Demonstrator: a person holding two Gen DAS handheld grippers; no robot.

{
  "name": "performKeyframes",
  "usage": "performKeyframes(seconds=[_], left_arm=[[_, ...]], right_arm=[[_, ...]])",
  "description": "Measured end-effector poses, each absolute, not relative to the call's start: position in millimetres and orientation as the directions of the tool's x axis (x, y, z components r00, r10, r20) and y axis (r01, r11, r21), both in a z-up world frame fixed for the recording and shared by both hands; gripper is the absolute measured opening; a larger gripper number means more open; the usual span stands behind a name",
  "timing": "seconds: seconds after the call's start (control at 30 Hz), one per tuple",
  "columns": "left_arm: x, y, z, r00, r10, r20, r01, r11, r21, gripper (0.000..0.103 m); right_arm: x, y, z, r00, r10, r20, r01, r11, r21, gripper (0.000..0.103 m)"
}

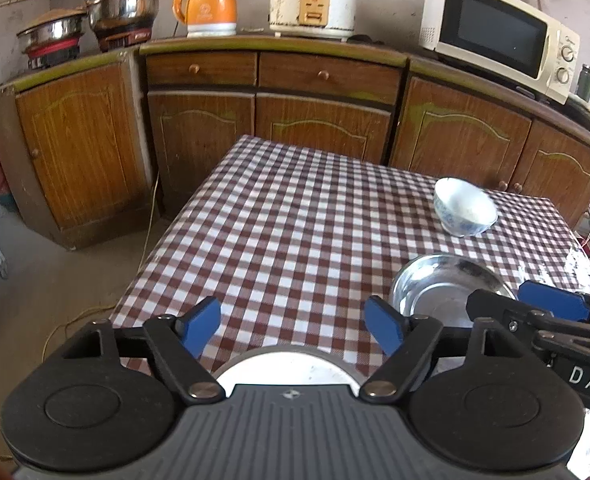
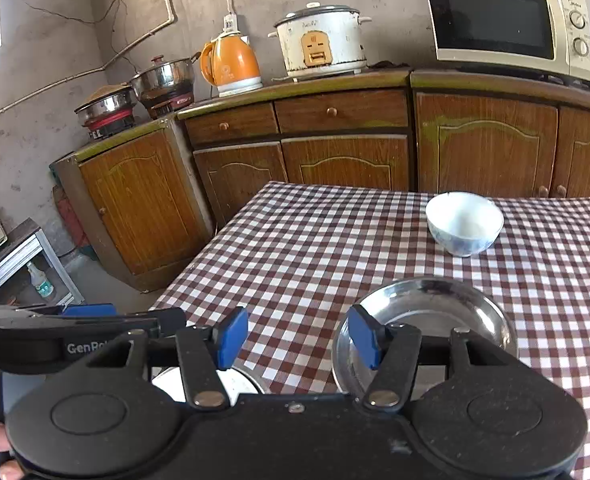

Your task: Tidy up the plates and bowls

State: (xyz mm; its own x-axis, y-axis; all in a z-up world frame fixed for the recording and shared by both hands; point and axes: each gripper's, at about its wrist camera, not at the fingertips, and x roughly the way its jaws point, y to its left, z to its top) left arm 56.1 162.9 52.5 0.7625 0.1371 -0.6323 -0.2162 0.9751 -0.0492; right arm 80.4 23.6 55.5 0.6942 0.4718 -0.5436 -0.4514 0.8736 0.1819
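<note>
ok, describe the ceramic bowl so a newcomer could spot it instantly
Start at the checkered table in front of the wooden cabinets. Toward its far right side stands a white bowl with blue pattern, upright and alone. The steel dish nearer the grippers is shallow and shiny metal.

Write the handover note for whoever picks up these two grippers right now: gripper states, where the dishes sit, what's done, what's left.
Left gripper: open, holding nothing, above the white plate at the near edge of the checkered table.
Right gripper: open, holding nothing, over the near rim of the steel dish.
Blue-and-white bowl: upright, alone toward the far right of the table, apart from the steel dish.
Done: nothing is visibly stacked; the three pieces lie separately.
Left: probably gather the bowl, steel dish and white plate together. The plate is mostly hidden under the grippers, so check it before gripping.
</note>
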Motion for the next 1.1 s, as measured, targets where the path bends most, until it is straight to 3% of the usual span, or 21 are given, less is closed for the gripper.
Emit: performKeyframes(seconds=[1.1], left_arm=[[98.2,104.8,86.7,0.803,0.099,-0.587,-0.137,0.99,-0.02,0.084]], right_arm=[[111.3,-41.0,104.8,0.78,0.418,-0.465,-0.391,0.906,0.16,0.074]])
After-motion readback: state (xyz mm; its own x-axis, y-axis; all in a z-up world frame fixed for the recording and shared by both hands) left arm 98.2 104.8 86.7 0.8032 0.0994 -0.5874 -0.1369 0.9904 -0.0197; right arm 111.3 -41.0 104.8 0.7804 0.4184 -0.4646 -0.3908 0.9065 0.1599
